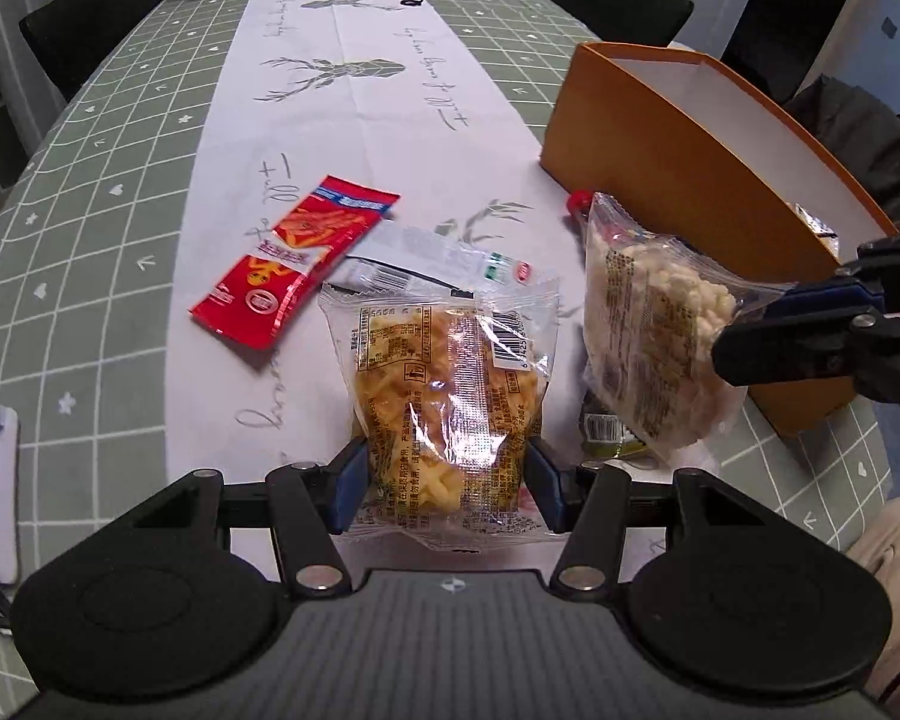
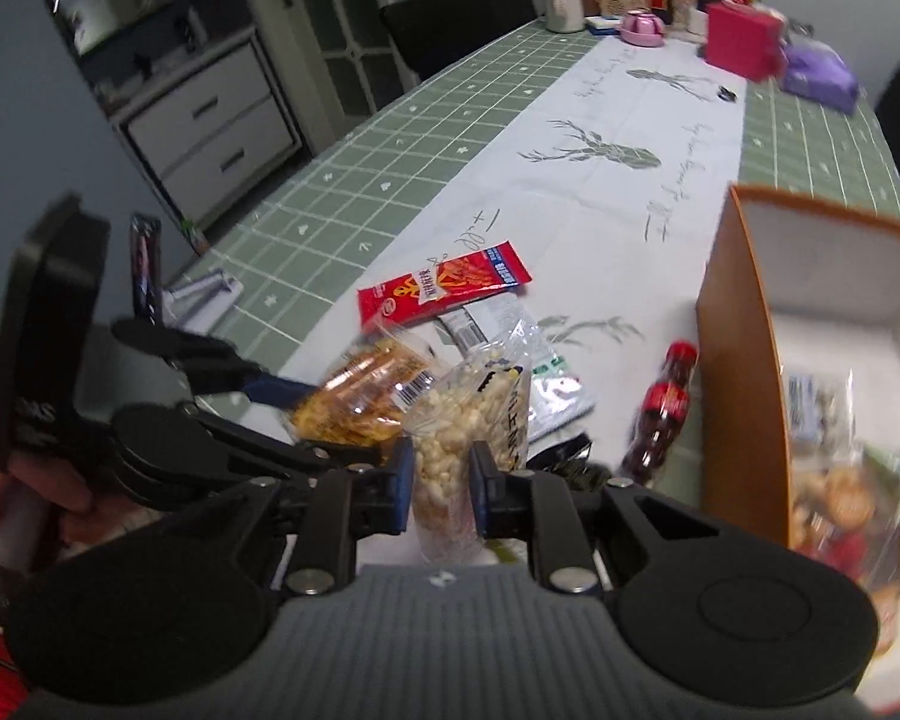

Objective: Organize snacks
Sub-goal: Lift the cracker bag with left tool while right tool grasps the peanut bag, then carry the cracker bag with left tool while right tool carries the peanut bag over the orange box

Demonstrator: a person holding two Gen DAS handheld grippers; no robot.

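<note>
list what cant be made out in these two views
- Box contents: the left view's near wall hides them; in the right view they are blurred and cut by the edge.
- Dark packet: left view, mostly behind the pale bag.
- White packet: left view, partly under the red packet and yellow bag.
- Bottle: right view, label smeared.

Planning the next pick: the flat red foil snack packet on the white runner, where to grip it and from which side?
Take the flat red foil snack packet by its near sealed end, coming from the near side with jaws low. It lies flat, so only an edge offers purchase. Its far end overlaps the white packet, while the near end lies on bare tablecloth.
</note>
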